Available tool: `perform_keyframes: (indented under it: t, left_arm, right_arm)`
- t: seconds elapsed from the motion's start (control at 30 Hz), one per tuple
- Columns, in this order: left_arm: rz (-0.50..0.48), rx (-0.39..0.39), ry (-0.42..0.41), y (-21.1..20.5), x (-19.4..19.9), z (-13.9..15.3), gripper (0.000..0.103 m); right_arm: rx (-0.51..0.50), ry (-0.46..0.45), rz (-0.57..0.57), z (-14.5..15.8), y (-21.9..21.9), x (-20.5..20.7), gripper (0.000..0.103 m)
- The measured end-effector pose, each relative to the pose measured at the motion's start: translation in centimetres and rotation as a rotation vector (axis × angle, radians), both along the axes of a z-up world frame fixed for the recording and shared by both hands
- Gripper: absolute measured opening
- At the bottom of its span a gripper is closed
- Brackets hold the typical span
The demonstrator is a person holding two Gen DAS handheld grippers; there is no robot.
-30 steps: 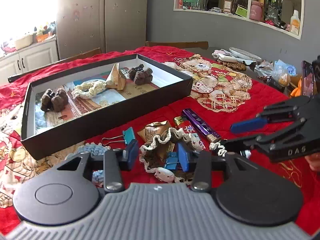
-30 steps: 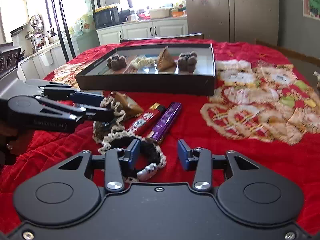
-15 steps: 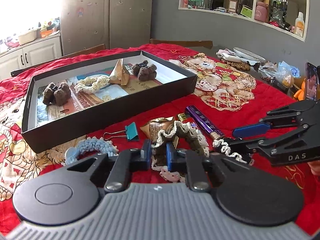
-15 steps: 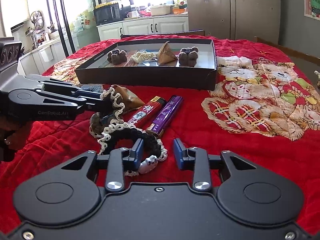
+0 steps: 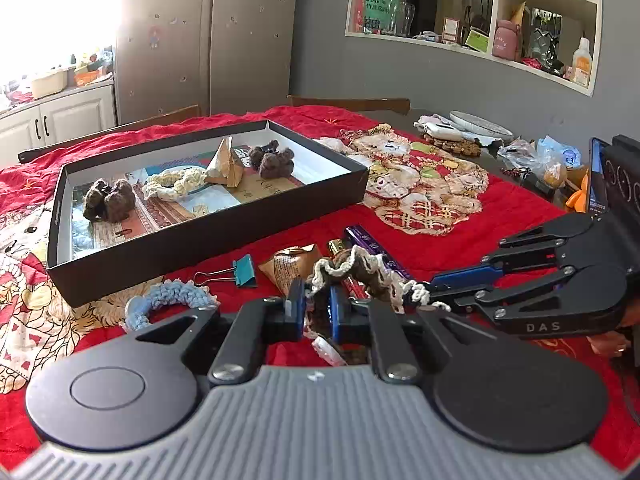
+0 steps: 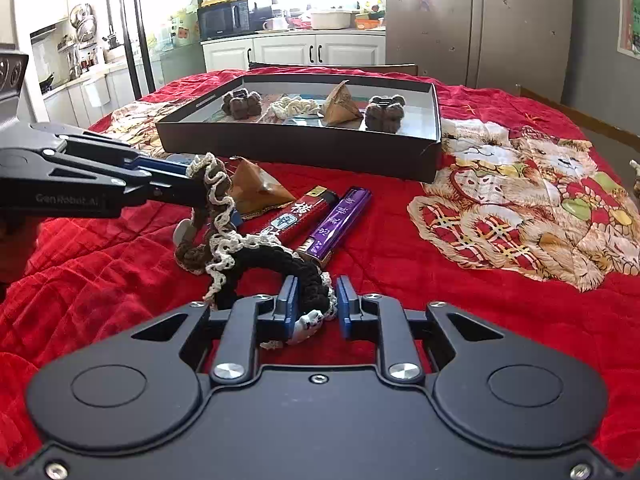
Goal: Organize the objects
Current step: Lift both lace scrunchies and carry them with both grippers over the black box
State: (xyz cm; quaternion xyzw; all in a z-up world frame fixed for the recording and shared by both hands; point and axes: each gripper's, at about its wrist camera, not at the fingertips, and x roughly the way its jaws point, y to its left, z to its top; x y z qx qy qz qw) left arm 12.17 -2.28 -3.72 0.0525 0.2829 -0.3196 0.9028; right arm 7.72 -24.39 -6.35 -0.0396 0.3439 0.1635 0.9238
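My left gripper (image 5: 316, 312) is shut on a brown crocheted scrunchie with cream trim (image 5: 352, 268) and holds it lifted off the red cloth; it also shows in the right wrist view (image 6: 212, 184). My right gripper (image 6: 314, 306) has closed around a black scrunchie with cream trim (image 6: 276, 260), which lies on the cloth and is tangled with the brown one. The black box (image 5: 208, 240) stands behind, holding two brown scrunchies, a cream one and a paper-wrapped triangle (image 5: 226, 164).
On the cloth near the grippers lie a blue scrunchie (image 5: 168, 296), a teal binder clip (image 5: 240, 274), a wrapped triangle (image 6: 256, 188), a red stick (image 6: 300, 216) and a purple stick (image 6: 340, 224). A bear-pattern cloth (image 6: 520, 200) lies to the right.
My left gripper closed on the brown scrunchie and raised it. My right gripper moved forward and narrowed around the black scrunchie.
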Motion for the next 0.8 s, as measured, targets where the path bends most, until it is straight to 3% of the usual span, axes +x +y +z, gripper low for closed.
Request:
perform_keyframes:
  t: [0.17,0.8]
  left_arm:
    - [0.009,-0.019,-0.005,0.7,-0.5,0.5,0.015]
    - [0.052,-0.085,-0.020,2.6,-1.6,1.9,0.015]
  right_arm:
    - [-0.001,-0.013,0.009,0.0,0.0,-0.1,0.013]
    - [0.036,-0.105,0.038,2.5,-0.3,-1.0,0.011]
